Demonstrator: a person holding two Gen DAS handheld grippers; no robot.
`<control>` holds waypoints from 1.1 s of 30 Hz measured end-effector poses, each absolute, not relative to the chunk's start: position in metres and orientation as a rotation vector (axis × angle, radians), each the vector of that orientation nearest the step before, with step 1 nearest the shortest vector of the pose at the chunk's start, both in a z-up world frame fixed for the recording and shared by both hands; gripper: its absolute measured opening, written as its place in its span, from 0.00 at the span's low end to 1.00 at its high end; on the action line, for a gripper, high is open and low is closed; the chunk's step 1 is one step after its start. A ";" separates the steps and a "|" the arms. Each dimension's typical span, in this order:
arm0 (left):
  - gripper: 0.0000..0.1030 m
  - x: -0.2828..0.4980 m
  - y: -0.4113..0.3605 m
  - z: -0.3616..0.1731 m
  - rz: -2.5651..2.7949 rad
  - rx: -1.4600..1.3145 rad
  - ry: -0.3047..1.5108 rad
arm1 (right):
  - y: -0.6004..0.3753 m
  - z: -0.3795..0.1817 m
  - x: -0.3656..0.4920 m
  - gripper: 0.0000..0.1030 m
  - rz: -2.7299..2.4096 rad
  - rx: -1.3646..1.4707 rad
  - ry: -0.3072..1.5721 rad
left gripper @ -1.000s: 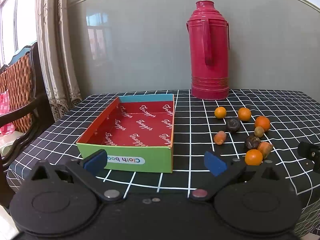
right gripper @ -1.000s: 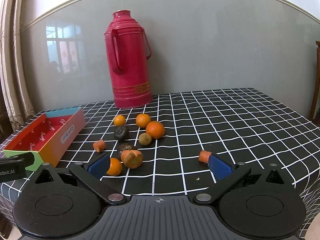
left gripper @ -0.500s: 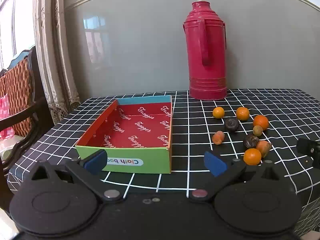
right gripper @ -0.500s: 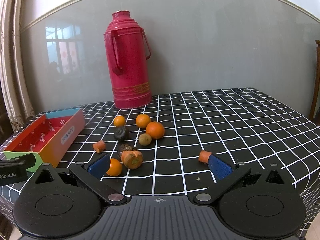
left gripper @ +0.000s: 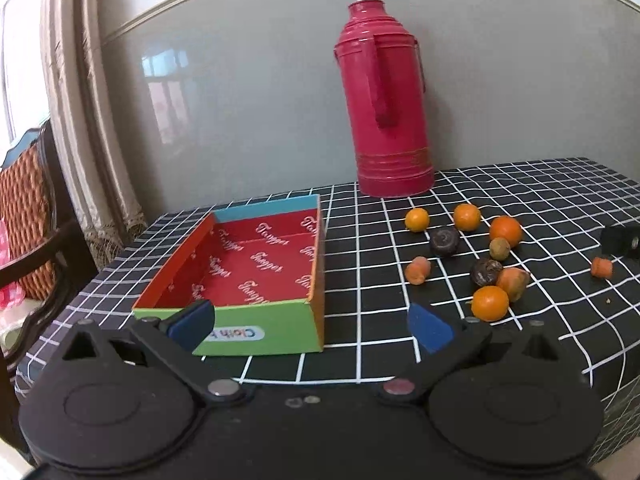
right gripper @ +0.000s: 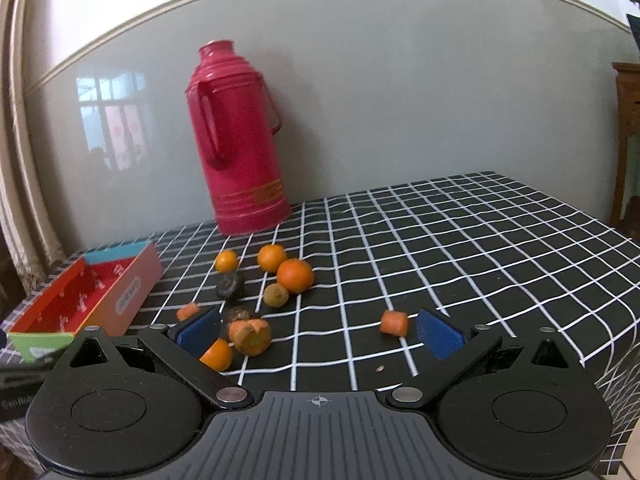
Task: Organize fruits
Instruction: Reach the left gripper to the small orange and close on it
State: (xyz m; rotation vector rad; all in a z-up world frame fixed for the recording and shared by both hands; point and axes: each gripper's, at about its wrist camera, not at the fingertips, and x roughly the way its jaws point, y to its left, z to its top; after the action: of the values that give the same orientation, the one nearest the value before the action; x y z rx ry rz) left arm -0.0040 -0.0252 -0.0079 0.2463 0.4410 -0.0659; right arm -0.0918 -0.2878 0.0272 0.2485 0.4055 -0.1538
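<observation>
An open cardboard box (left gripper: 256, 322) with a red inside lies on the checked tablecloth; it also shows in the right wrist view (right gripper: 132, 296). To its right lie several oranges, such as one (left gripper: 490, 303) nearest me and one (right gripper: 295, 276) further back, two dark fruits (left gripper: 444, 241), a small greenish fruit (right gripper: 276, 294) and carrot pieces (right gripper: 251, 335), one apart (right gripper: 394, 322). My left gripper (left gripper: 311, 322) is open and empty before the box. My right gripper (right gripper: 320, 334) is open and empty, near the carrot pieces.
A tall red thermos (left gripper: 386, 100) stands at the back by the grey wall; it also shows in the right wrist view (right gripper: 240, 140). A wooden chair (left gripper: 28, 208) and curtain stand left of the table. The table edge runs close below both grippers.
Both grippers have moved forward and tilted a little; the fruits look closer. Both stay open and empty. No fruit has moved.
</observation>
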 end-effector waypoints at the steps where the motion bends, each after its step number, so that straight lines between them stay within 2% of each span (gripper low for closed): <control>1: 0.94 -0.003 -0.028 -0.008 -0.076 0.255 0.437 | -0.291 0.028 -0.093 1.00 -0.169 0.256 0.399; 9: 0.94 0.004 -0.063 -0.016 -0.251 0.349 0.426 | -0.318 0.033 -0.102 1.00 -0.279 0.298 0.376; 14: 0.78 0.018 -0.091 -0.030 -0.350 0.406 0.446 | -0.337 0.035 -0.111 1.00 -0.359 0.339 0.343; 19: 0.75 0.029 -0.102 -0.042 -0.424 0.401 0.472 | -0.350 0.034 -0.114 1.00 -0.368 0.383 0.351; 22: 0.60 0.037 -0.108 -0.049 -0.458 0.395 0.511 | -0.354 0.033 -0.113 1.00 -0.371 0.393 0.359; 24: 0.40 0.042 -0.111 -0.054 -0.474 0.386 0.537 | -0.354 0.032 -0.111 1.00 -0.368 0.406 0.363; 25: 0.35 0.044 -0.112 -0.056 -0.482 0.382 0.549 | -0.355 0.032 -0.111 1.00 -0.363 0.416 0.364; 26: 0.26 0.044 -0.113 -0.057 -0.492 0.376 0.558 | -0.355 0.032 -0.110 1.00 -0.360 0.421 0.366; 27: 0.23 0.044 -0.114 -0.059 -0.501 0.374 0.559 | -0.354 0.031 -0.109 1.00 -0.356 0.425 0.367; 33: 0.22 0.040 -0.117 -0.059 -0.482 0.387 0.526 | -0.353 0.030 -0.105 1.00 -0.348 0.416 0.383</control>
State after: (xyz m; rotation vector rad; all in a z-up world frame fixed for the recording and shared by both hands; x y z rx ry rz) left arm 0.0403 -0.1173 -0.0587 0.3872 0.5261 -0.4818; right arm -0.1047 -0.3532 0.0297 0.4165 0.3829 -0.3477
